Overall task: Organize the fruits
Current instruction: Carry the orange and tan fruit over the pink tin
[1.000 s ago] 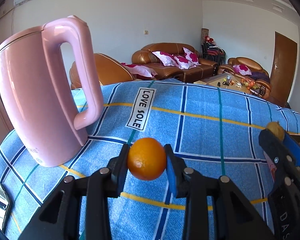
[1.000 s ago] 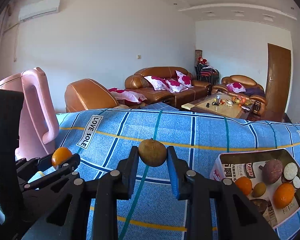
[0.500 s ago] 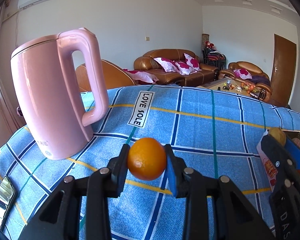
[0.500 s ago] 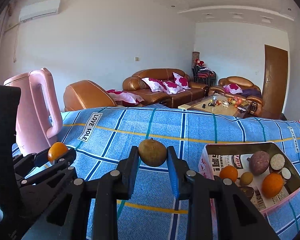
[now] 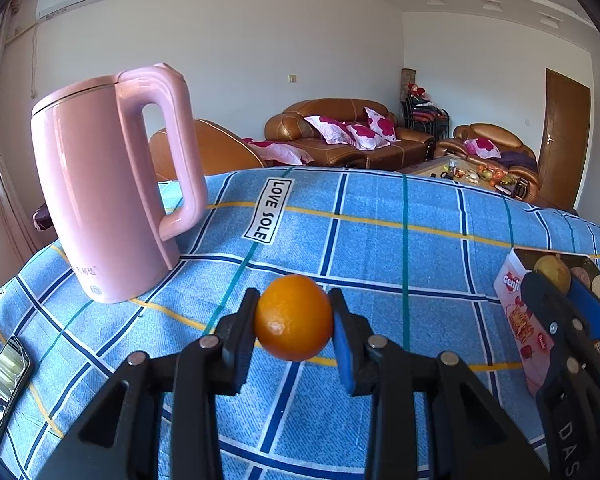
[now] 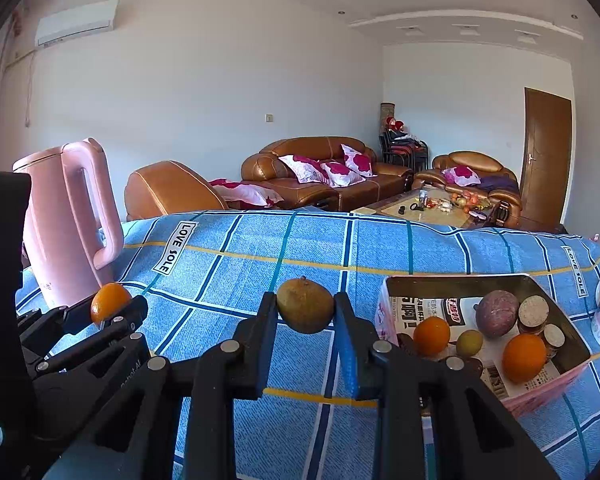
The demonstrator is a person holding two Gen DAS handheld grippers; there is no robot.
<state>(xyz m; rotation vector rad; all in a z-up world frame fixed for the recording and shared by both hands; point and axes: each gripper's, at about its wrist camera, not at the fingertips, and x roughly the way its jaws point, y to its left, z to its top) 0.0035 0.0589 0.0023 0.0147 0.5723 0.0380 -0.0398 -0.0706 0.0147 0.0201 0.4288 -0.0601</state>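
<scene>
Both claws grip fruit: left claw (image 5: pixel 294 320) an orange (image 5: pixel 294 317), right claw (image 6: pixel 305 312) a brown fruit (image 6: pixel 305 310).

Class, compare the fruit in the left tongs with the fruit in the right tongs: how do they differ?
The orange in the left tongs is bright and smooth; the brown fruit in the right tongs is dull olive-brown with a small stem nub. Both are roundish, similar-sized, clamped above the blue checked cloth.

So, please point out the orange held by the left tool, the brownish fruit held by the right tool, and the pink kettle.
orange (image 5: pixel 294 317): left wrist view, middle of its peel.
brownish fruit (image 6: pixel 305 305): right wrist view, middle of its skin.
pink kettle (image 5: pixel 100 200): left wrist view, side of its body.
</scene>
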